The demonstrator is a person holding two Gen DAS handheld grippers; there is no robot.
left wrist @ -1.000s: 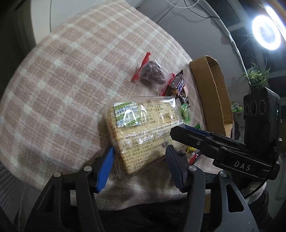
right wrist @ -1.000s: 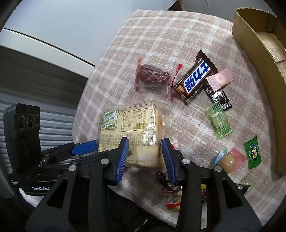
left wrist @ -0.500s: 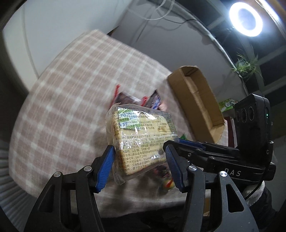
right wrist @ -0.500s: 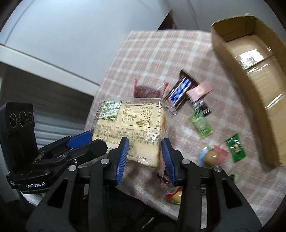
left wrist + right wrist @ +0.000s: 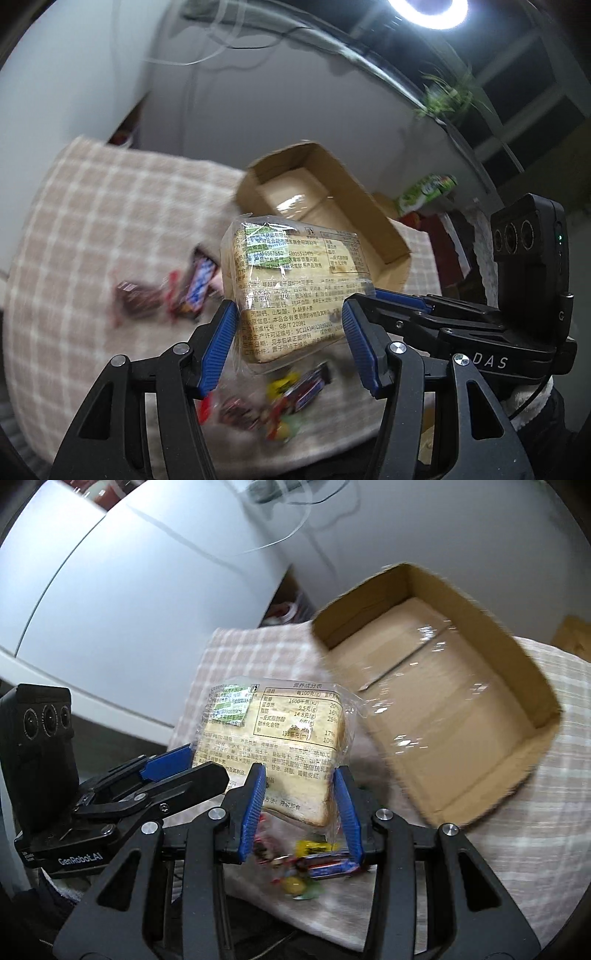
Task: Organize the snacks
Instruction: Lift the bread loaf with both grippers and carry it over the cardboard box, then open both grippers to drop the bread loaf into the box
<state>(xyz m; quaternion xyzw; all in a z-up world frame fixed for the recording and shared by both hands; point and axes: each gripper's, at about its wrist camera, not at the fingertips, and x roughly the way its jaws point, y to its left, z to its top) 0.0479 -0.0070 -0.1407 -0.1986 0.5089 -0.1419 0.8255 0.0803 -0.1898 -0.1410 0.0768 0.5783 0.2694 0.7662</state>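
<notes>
Both grippers, left [image 5: 288, 343] and right [image 5: 300, 806], clamped on the clear-wrapped sliced bread pack [image 5: 291, 284]. We've lifted it off the pink checked tablecloth [image 5: 103, 221]; it now hangs just short of the open brown cardboard box [image 5: 443, 686], so drop-in should come next.

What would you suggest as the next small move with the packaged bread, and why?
Probably carry it forward over the cardboard box: the left gripper and right gripper both clamp the packaged bread above the table, and the box beyond it looks empty.
</notes>
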